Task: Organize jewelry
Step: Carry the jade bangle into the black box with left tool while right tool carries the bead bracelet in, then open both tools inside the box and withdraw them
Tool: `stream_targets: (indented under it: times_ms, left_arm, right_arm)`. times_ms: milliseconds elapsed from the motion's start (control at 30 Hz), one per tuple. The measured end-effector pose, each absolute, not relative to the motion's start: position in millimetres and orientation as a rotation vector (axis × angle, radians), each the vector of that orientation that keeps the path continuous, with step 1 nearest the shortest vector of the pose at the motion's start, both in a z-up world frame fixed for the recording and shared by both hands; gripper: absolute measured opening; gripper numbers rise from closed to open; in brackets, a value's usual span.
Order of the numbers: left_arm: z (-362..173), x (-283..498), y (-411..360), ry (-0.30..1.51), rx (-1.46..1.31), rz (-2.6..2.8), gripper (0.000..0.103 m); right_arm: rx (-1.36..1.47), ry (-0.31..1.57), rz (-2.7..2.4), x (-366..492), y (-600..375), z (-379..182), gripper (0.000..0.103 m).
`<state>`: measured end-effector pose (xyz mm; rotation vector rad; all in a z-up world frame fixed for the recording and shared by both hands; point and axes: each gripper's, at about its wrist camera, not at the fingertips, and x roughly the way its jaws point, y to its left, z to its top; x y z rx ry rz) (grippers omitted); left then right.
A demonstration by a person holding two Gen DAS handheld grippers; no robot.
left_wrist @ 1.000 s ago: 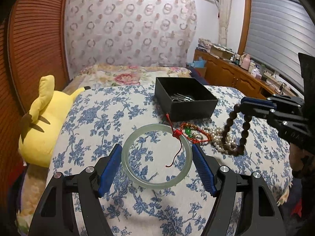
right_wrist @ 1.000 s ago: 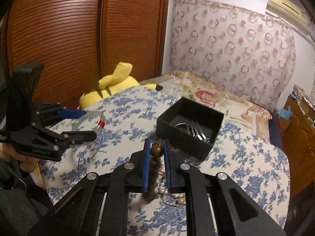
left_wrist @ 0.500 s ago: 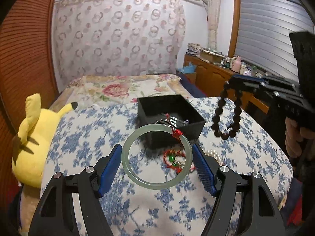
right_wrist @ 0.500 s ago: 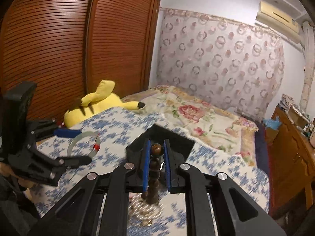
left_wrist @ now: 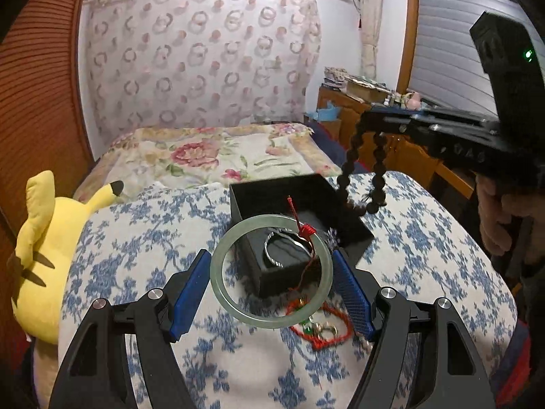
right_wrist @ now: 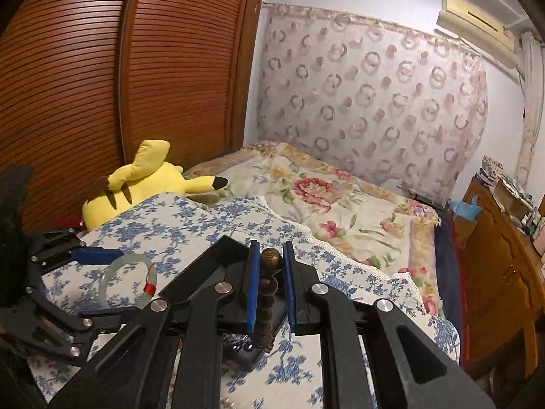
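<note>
Two pieces hang over the box (left_wrist: 299, 225): our left gripper (left_wrist: 270, 284) jaws clamp the bangle (left_wrist: 224, 283), right gripper (right_wrist: 269, 281) jaws the beads (right_wrist: 270, 259); the red cord (left_wrist: 320, 330) beside the box remains.

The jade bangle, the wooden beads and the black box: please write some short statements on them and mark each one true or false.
1. The left tongs hold the green jade bangle. True.
2. The right tongs are open with nothing between them. False: they are shut on the brown bead bracelet.
3. The black box has nothing inside. False: silver bangles lie in it.
4. A red cord bracelet lies on the blue floral cloth. True.
</note>
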<state>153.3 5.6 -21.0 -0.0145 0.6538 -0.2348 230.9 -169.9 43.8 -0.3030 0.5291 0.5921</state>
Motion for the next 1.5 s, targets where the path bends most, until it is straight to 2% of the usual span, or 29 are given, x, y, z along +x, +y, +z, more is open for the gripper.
stream_targets:
  times_ms: [367, 400, 467, 1067, 1500]
  left_arm:
    - [-26.5, 193.8, -3.3, 0.684, -0.014, -0.241, 0.069]
    - [-28.1, 195.4, -4.4, 0.687, -0.011, -0.239, 0.069]
    - [-31.4, 199.8, -5.6, 0.697, -0.006, -0.235, 0.069]
    - [-45.8, 230.4, -24.6, 0.748, 0.045, -0.221, 0.069]
    - [-34.5, 207.4, -21.6, 0.699, 0.05, -0.225, 0.073]
  right_arm:
    - [-0.256, 0.66, 0.58, 273.0, -159.5, 5.9, 0.016]
    - [-0.255, 0.677, 0.583, 274.5, -159.3, 0.9, 0.017]
    - [-0.274, 0.681, 0.58, 273.2, -159.1, -5.1, 0.029]
    - [-0.216, 0.694, 0.522, 244.0, -219.9, -22.5, 0.029]
    - [-0.179, 0.699, 0.531, 221.6, -237.7, -33.5, 0.029]
